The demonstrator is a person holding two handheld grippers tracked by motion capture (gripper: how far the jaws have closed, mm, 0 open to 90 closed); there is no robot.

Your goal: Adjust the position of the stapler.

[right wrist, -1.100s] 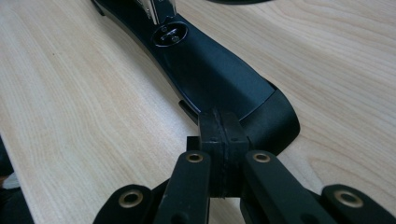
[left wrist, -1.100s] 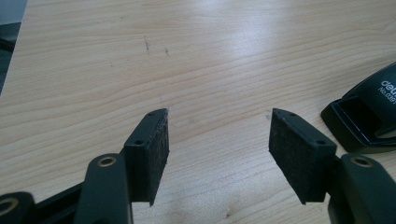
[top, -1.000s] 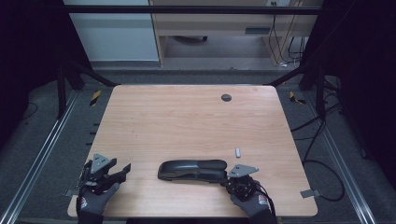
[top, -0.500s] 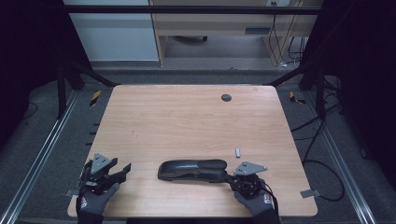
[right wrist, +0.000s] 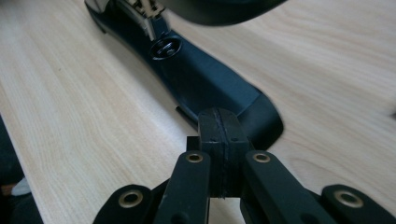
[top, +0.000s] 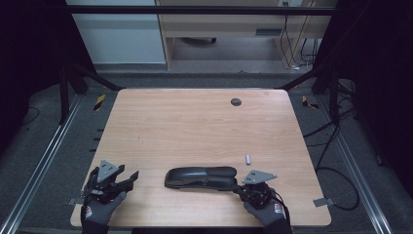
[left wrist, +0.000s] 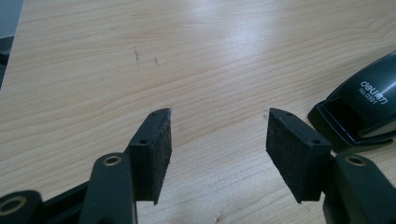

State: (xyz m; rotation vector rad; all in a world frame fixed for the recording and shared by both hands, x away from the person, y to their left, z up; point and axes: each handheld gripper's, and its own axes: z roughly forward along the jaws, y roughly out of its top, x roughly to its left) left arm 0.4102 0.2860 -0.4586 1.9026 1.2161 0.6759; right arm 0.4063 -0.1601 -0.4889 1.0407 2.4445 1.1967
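Observation:
A black stapler (top: 200,178) lies lengthwise near the front edge of the wooden table (top: 195,126). My left gripper (top: 130,179) rests low at the front left, apart from the stapler. Its jaws are open and have just been closing a little, with nothing between them. In the left gripper view the gripper (left wrist: 218,135) frames bare wood, and the stapler's nose (left wrist: 369,102) lies to the right. My right gripper (top: 238,189) is at the stapler's right end. In the right gripper view its pads (right wrist: 219,126) are pressed together, right at the stapler's (right wrist: 205,79) rounded end.
A small pale piece (top: 248,159) lies just beyond the stapler's right end. A dark round grommet (top: 235,102) sits at the far side of the table. Black frame rails and cables run along both sides.

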